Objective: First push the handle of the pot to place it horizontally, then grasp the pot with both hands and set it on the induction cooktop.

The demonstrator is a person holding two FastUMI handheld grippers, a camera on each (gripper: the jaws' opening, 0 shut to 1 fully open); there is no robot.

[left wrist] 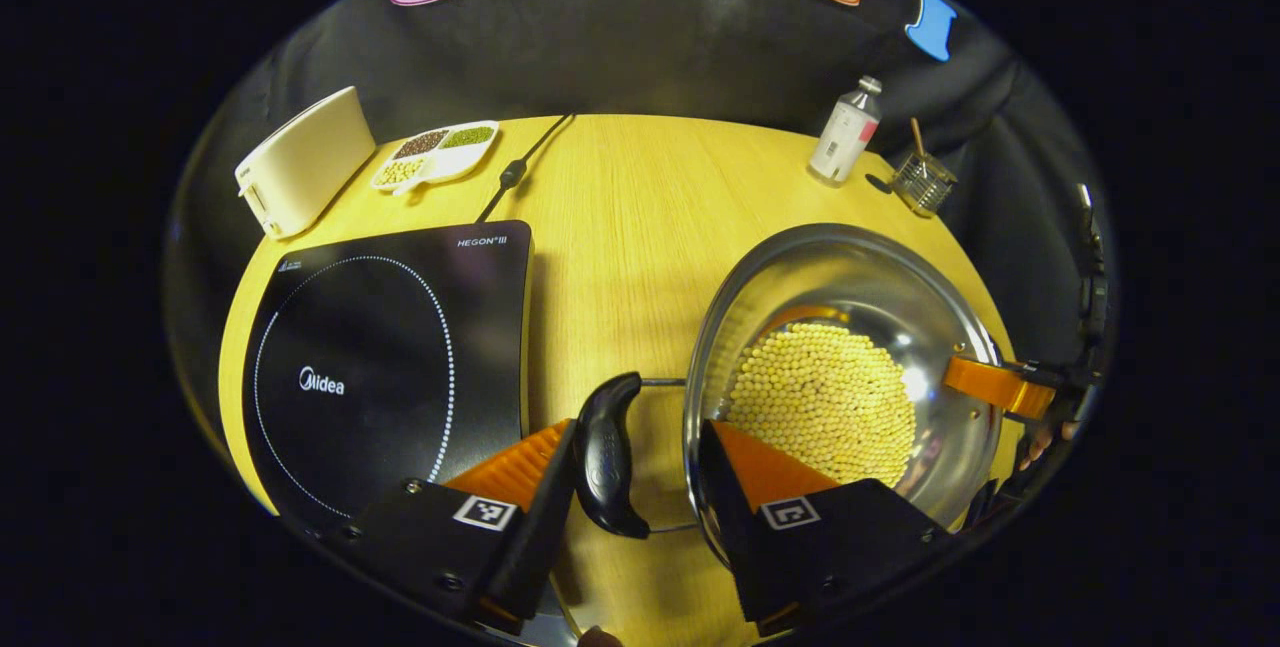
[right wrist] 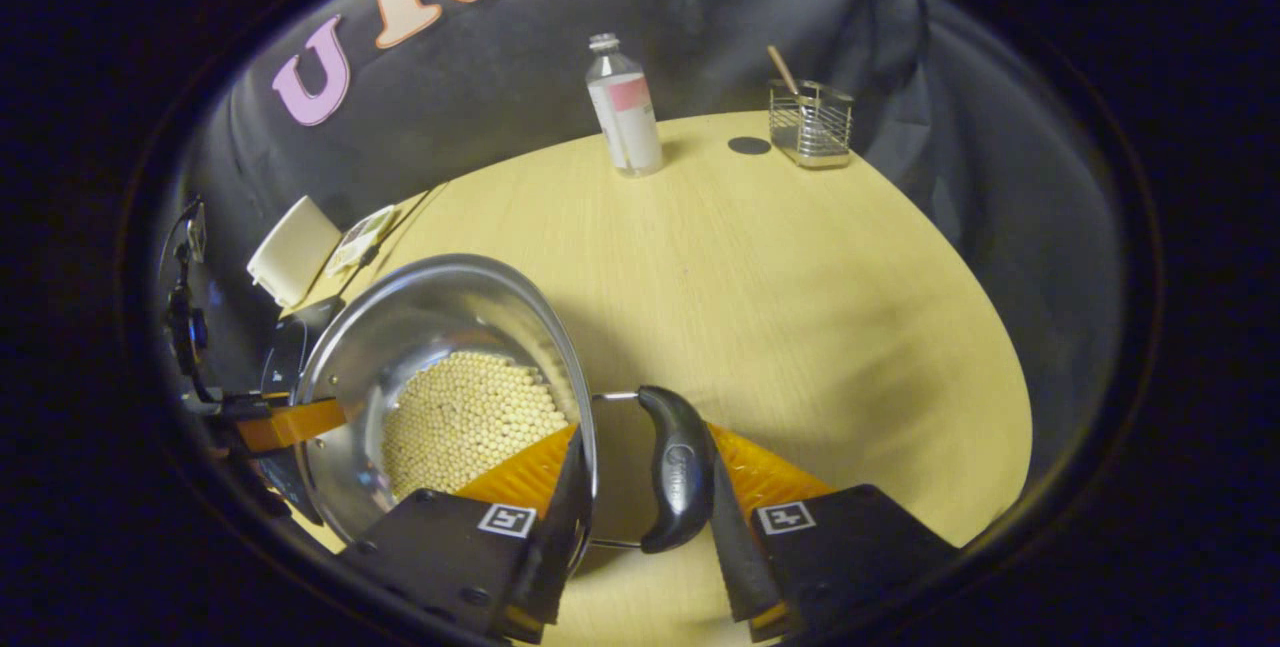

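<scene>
A steel pot (left wrist: pixel 850 277) with yellow beans (left wrist: pixel 820 397) sits to the right of the black induction cooktop (left wrist: pixel 380 367). Its two black handles lie level. My left gripper (left wrist: pixel 638 432) straddles one handle (left wrist: pixel 608 457): one finger presses the handle's outer side, the other is inside the pot wall. My right gripper (right wrist: pixel 645 437) holds the opposite handle (right wrist: pixel 675 467) and the rim of the pot (right wrist: pixel 440 287) the same way. The right gripper's orange finger (left wrist: pixel 990 382) shows at the pot's far rim. The left gripper's finger (right wrist: pixel 290 424) shows across the pot.
Behind the cooktop are a cream box (left wrist: pixel 300 162), a divided dish of grains (left wrist: pixel 435 152) and a black cable (left wrist: pixel 515 167). A bottle (right wrist: pixel 625 107) and a wire basket (right wrist: pixel 810 122) stand at the back of the yellow table (right wrist: pixel 800 307).
</scene>
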